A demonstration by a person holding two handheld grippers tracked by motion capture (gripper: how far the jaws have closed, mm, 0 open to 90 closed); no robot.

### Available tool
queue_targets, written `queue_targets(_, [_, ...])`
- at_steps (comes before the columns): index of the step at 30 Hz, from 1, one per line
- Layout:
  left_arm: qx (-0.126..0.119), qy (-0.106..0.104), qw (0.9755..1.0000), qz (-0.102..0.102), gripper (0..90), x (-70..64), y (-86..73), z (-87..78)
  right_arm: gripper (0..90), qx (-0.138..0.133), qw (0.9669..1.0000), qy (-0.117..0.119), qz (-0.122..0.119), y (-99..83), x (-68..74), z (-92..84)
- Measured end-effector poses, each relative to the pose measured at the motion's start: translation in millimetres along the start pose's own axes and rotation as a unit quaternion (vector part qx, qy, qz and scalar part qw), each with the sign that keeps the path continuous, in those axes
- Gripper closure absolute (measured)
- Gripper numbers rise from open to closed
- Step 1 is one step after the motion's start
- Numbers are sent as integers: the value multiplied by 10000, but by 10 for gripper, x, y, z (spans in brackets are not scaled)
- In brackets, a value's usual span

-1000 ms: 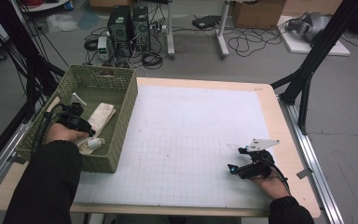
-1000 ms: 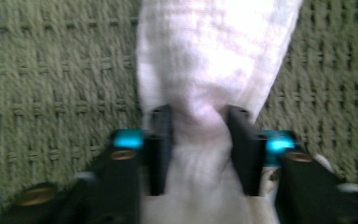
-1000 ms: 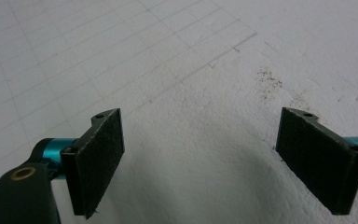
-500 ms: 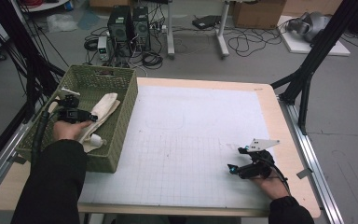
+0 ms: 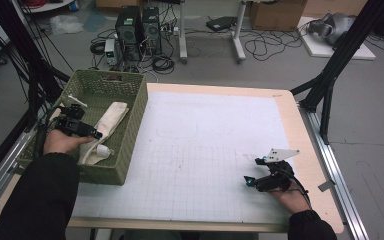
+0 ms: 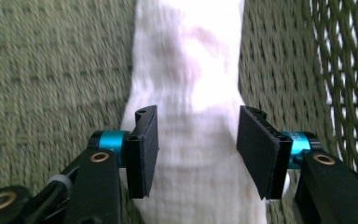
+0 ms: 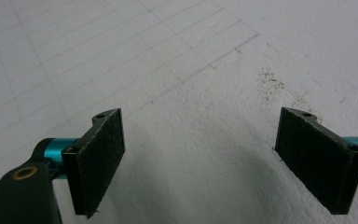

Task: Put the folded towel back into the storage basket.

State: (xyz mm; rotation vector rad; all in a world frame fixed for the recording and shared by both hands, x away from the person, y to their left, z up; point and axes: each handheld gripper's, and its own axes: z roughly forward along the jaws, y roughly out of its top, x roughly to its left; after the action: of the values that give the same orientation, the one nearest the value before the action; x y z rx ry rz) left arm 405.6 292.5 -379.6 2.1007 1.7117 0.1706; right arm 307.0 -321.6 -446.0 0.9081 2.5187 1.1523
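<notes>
A white folded cloth (image 5: 111,117) lies lengthwise on the floor of the green woven basket (image 5: 136,102) at the table's left. My left gripper (image 5: 94,134) hovers inside the basket over the cloth's near end. In the left gripper view its jaws (image 6: 196,149) have just been opening. The cloth (image 6: 191,70) lies between and below the pads, and they do not press on it. My right gripper (image 5: 250,181) rests low over the white grid mat (image 5: 205,135) at the near right. It stands open (image 7: 200,158) with nothing between its pads.
The basket walls (image 6: 51,70) close in on both sides of the left gripper. A small white roll (image 5: 102,150) lies near the cloth's near end. Black frame legs (image 5: 330,85) stand off the table's right; computers and cables (image 5: 140,30) sit on the floor beyond.
The cloth has settled flat and stretched out in the basket, and the left hand has shifted slightly above it. The right gripper has kept still.
</notes>
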Motion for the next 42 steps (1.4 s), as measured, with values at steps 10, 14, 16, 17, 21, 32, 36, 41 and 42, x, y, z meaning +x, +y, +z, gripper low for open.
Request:
queue_targets(10, [469,-147,9985,-233,508,9,8,191,150,2,10000,29,13,3,-5,13])
queue_targets(14, [502,-183,9982,-283,486,1,4,221,150,-20,10000,27,48,1,-11,3])
queue_targets(16, [503,-132,9982,-290,489,-10,4,229,150,-16,10000,21,51,1,-15,2])
queue_targets(17, [513,-33,9983,-288,527,-15,6,230,151,-12,10000,28,47,1,-14,4])
queue_targets(21, [516,239,9981,-240,800,-39,16,238,153,-39,10000,14,41,13,-11,6])
queue_targets(32, [-767,-68,9919,-1007,706,-35,89,193,153,-95,9999,38,6,39,1,6])
queue_targets(36, [-750,0,9944,-744,578,-37,81,110,153,-82,10000,37,22,36,-1,-1])
queue_targets(41, [-335,21,9987,-376,499,-61,51,-39,153,-48,10000,26,13,32,3,2])
queue_targets(42, [-166,37,9994,-310,494,-75,40,-46,153,-48,10000,30,14,33,6,3])
